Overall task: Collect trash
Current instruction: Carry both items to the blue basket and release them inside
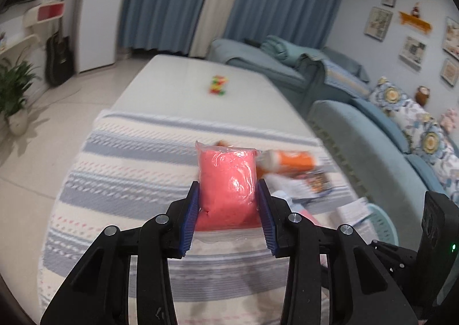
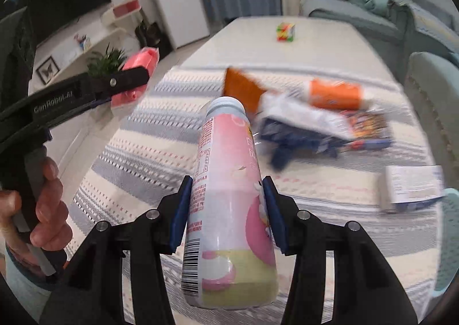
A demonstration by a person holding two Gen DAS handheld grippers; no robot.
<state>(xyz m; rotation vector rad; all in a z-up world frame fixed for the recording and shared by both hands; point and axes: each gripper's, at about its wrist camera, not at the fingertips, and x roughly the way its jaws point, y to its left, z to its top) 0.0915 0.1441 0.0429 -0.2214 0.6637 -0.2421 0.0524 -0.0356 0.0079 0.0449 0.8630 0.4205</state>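
Pink putty-like pouch (image 1: 228, 181) sits clamped in the left claw (image 1: 228, 198), lifted clear of the striped cloth (image 1: 129, 152); in the right wrist view the right claw (image 2: 226, 204) is clamped on a pink drink bottle (image 2: 229, 210), at centre frame. Two pieces seem collected, neither binned yet. Left on the bench (image 2: 315, 38), right of centre: an orange bottle (image 2: 335, 94), an orange wrapper (image 2: 241, 89), crumpled blue-and-white packaging (image 2: 301, 121) and a paper box (image 2: 413, 184). A pale green basket rim (image 2: 450, 239) shows at the right edge, likely the bin. The coloured cube (image 2: 285, 32) in the upper centre looks no trash
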